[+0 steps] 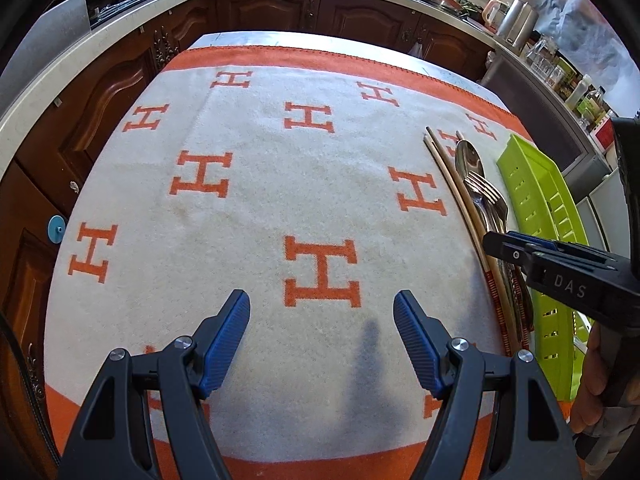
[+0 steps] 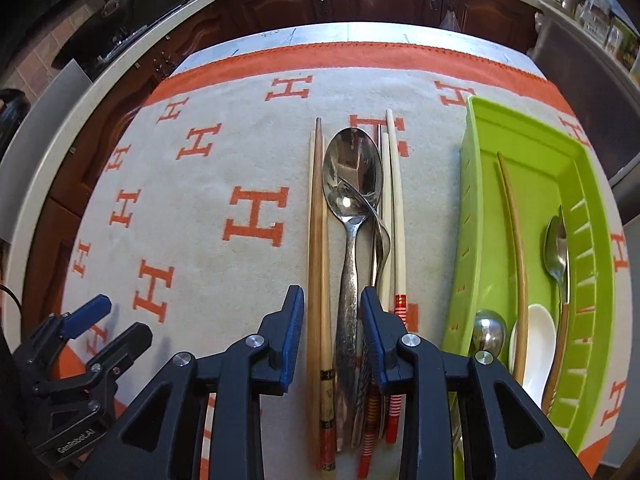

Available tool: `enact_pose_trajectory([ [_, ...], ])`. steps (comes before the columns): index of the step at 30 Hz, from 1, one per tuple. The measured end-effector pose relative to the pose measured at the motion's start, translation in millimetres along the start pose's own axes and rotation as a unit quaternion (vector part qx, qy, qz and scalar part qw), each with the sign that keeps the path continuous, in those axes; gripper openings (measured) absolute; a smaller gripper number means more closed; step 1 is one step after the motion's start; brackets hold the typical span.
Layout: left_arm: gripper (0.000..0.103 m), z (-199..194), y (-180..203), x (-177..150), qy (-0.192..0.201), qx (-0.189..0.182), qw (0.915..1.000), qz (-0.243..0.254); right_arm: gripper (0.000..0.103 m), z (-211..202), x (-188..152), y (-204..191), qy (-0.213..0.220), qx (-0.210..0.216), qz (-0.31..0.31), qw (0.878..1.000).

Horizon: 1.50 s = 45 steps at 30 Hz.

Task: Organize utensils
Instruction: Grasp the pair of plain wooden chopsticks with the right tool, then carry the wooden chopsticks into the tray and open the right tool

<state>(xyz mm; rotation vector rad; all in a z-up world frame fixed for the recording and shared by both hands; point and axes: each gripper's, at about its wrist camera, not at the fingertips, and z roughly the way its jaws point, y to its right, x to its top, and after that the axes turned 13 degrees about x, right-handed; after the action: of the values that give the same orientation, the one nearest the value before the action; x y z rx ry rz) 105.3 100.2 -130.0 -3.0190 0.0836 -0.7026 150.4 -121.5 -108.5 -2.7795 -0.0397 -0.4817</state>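
Note:
A row of utensils lies on the white towel with orange H marks point(image 2: 208, 248): wooden chopsticks point(image 2: 316, 208), a large metal spoon point(image 2: 352, 164) with a smaller spoon and a fork on it, and white chopsticks point(image 2: 396, 208) with red ends. My right gripper point(image 2: 332, 300) hangs over their handles, open, its pads astride the wooden chopsticks and the spoon handle without pressing them. To the right, the green tray point(image 2: 472, 140) holds a wooden chopstick point(image 2: 516, 240), a metal spoon point(image 2: 558, 248), a white spoon point(image 2: 536, 340) and another metal spoon point(image 2: 490, 334). My left gripper point(image 1: 322, 308) is open over bare towel.
Dark wooden cabinets point(image 1: 272, 8) and a pale counter run along the left and far sides of the table. Bottles and jars point(image 1: 576, 88) stand on the counter at the right. A person's hand point(image 1: 600, 380) holds the right gripper point(image 1: 504, 248) beside the green tray point(image 1: 520, 148).

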Motion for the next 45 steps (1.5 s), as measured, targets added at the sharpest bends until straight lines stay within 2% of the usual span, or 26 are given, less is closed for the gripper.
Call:
enact_pose_trajectory([
  [8,0.073,5.0,-1.2,0.6,-0.005,-0.006,1.0000,-0.001,0.029,5.9,-0.9,-15.3,-0.001,-0.011,-0.043,0.999],
  [12,0.073,7.2,-1.0,-0.9,-0.010,-0.009,0.9999,-0.001,0.014,12.3,-0.1,-19.3,-0.012,-0.017,-0.059,0.998],
  [13,0.073,7.5,-0.9,-1.5,-0.011,-0.009,0.9999,0.000,0.014,16.8,0.3,-16.7,-0.026,-0.013,-0.050,0.998],
  [17,0.073,7.4,-1.5,-2.1,-0.010,-0.011,0.9999,-0.001,0.013,16.9,-0.5,-17.1,-0.020,-0.014,-0.054,0.998],
  [21,0.073,6.8,-1.6,-1.8,-0.013,-0.016,0.9998,-0.002,0.012,9.7,-1.8,-8.2,-0.008,0.016,-0.024,1.000],
  [28,0.072,3.6,10.1,6.3,-0.013,-0.029,0.9995,0.004,0.012,-27.0,-8.0,9.8,0.024,0.069,0.023,0.997],
  [33,0.073,-2.5,30.8,12.0,-0.013,-0.047,0.9986,0.019,0.012,-46.4,-14.9,23.6,0.032,0.126,0.058,0.990],
  [41,0.072,-17.8,47.9,12.5,-0.008,-0.049,0.9983,0.032,0.012,-72.2,-24.5,38.9,0.066,0.139,0.089,0.984],
  [45,0.073,-21.5,55.0,9.7,-0.007,-0.045,0.9981,0.042,0.012,-95.0,-33.6,56.6,0.087,0.128,0.099,0.983],
])
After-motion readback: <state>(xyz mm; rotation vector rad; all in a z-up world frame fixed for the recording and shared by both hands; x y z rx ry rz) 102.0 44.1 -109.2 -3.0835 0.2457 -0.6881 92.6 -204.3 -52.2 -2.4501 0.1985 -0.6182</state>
